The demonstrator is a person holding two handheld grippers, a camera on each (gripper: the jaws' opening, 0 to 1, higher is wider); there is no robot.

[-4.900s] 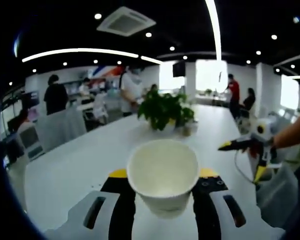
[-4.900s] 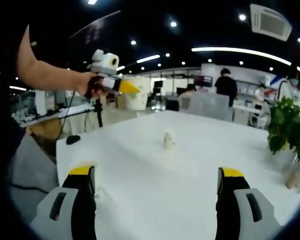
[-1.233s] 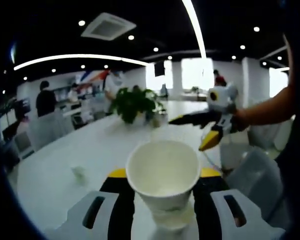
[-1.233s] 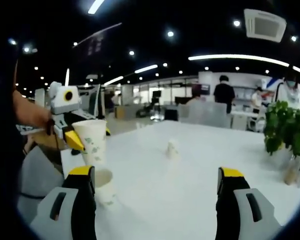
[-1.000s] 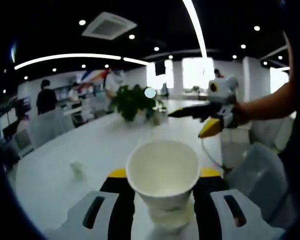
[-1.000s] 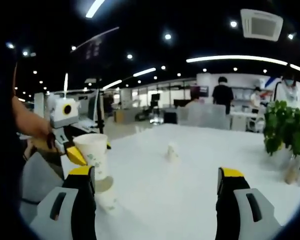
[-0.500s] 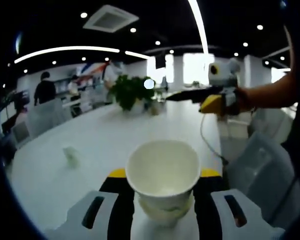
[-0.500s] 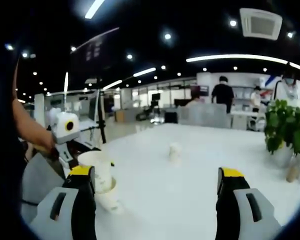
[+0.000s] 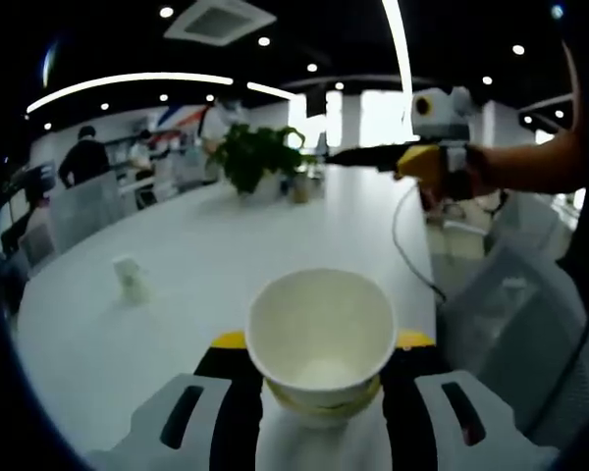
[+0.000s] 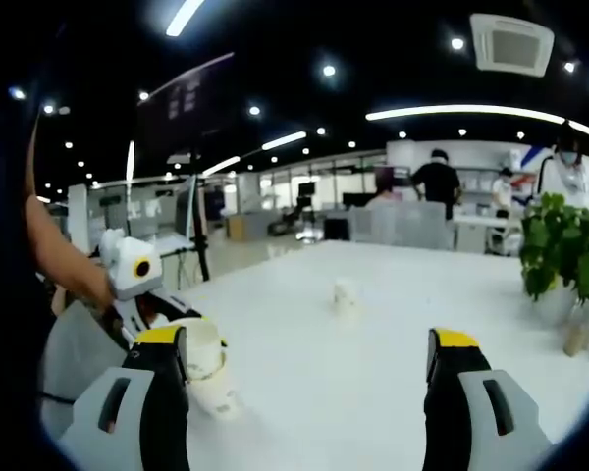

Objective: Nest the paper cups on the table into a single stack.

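Note:
A white paper cup [image 9: 320,319] sits between the jaws of my left gripper [image 9: 321,341], which is shut on it. Its base is sunk into a second cup whose rim [image 9: 319,400] shows just under it on the white table [image 9: 226,231]. The right gripper view shows the same pair at the left: my left gripper [image 10: 191,339] pressing the held cup [image 10: 208,353] into the lower cup [image 10: 216,397]. A third small cup [image 9: 130,280] [image 10: 346,292] stands alone farther out. My right gripper [image 10: 304,363] [image 9: 339,157] hovers open with nothing in it.
A potted plant [image 9: 257,157] [image 10: 562,257] and small bottles stand at the table's far side. A grey chair [image 9: 515,324] is beside the near edge. People stand and sit in the office beyond, and a cable hangs from the right gripper.
My left gripper has lowered its cup into the cup standing on the table, so the two now nest. The right gripper has stayed open above the table.

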